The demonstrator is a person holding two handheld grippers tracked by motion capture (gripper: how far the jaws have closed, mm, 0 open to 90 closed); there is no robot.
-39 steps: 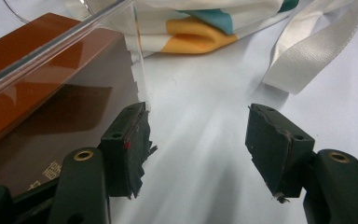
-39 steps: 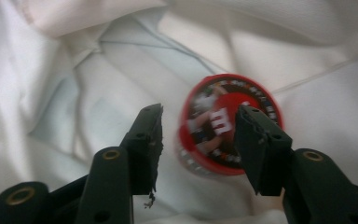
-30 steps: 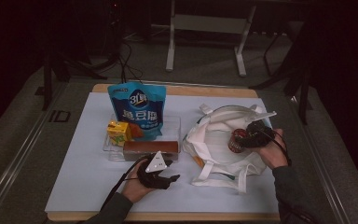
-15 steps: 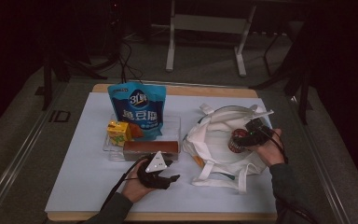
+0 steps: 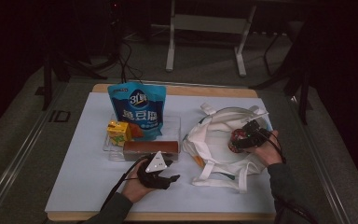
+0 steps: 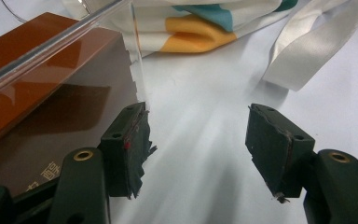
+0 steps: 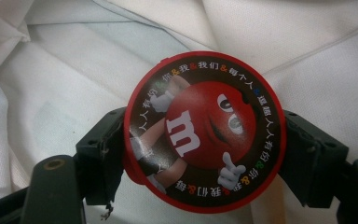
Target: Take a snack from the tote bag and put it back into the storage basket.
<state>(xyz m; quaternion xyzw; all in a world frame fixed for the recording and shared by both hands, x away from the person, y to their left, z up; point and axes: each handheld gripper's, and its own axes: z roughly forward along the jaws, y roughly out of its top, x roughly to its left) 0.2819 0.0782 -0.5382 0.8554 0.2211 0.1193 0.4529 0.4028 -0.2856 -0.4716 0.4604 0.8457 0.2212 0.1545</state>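
— Holding anything in your right gripper (image 7: 200, 154)?

— My jaws flank the round red candy tin with the cartoon lid (image 7: 205, 130), over the white cloth tote bag (image 7: 74, 70). They have just been opening; the lid hides the pads, so I think they no longer press, though I can't be sure.

— And your left gripper (image 6: 198, 140)?

— Its jaws stand well apart with nothing between them, low over the pale table mat (image 6: 205, 154), one pad by the corner of the clear plastic tray (image 6: 137, 70). Behind that wall sits a brown rectangular box (image 6: 51, 102), cut off at the frame's edge.
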